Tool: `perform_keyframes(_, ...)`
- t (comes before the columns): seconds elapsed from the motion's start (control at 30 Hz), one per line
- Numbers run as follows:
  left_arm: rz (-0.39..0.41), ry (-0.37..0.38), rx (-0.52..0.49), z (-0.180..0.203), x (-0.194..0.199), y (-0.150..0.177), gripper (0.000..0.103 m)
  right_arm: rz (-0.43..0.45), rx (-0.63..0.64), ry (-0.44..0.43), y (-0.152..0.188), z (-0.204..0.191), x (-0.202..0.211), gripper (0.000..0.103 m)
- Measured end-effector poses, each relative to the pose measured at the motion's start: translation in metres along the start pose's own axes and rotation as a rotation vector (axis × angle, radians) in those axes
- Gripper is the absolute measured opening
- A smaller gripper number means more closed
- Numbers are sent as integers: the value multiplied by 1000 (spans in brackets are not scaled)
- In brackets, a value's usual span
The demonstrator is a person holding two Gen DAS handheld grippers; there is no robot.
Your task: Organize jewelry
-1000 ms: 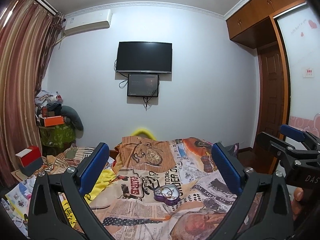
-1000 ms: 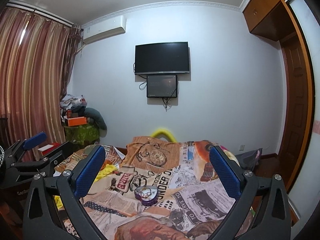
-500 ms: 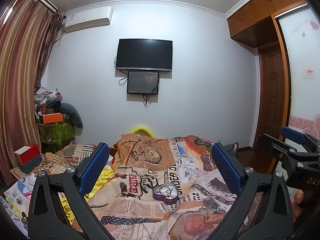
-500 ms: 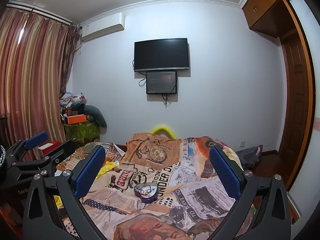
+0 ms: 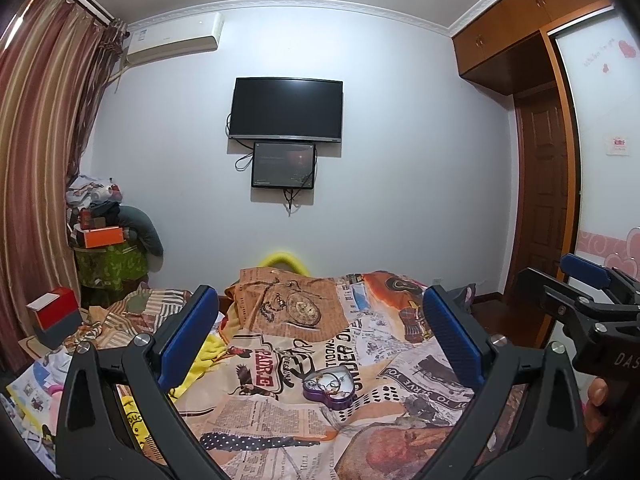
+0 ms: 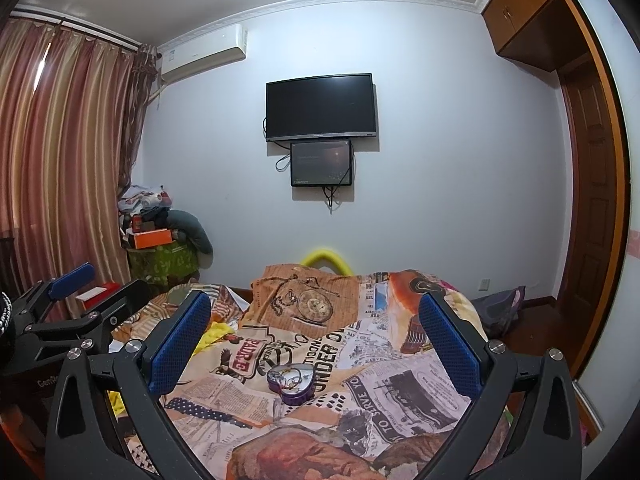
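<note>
Newsprint-patterned bedding covers the bed (image 5: pixel 400 376), rumpled and soft, and near its middle sits the purple heart-shaped jewelry box (image 5: pixel 329 387), lid off, with a tangle of thin chains and rings heaped inside. Both the left claw (image 5: pixel 320 340) and the right claw (image 6: pixel 316 344) hang above the bed with jaws spread wide and nothing between them, well apart from the box. The likely trouble, as I judge it, is that the light box tips or slides on the yielding quilt when a claw presses in, or that snagged chains lift out together.
</note>
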State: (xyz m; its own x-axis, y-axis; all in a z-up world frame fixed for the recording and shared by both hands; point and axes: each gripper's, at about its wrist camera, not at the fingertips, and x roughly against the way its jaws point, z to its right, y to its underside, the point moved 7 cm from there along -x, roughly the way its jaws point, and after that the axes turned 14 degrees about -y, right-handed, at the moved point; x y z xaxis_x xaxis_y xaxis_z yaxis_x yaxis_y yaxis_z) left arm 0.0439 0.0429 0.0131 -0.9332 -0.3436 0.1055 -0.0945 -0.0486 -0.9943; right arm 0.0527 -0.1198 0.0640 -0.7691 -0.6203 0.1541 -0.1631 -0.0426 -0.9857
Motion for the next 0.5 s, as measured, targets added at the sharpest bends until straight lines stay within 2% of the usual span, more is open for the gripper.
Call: perform_keyframes(0.5,-17,32,35,-6,-4,0,102,1,0,0,-1,0,1,103)
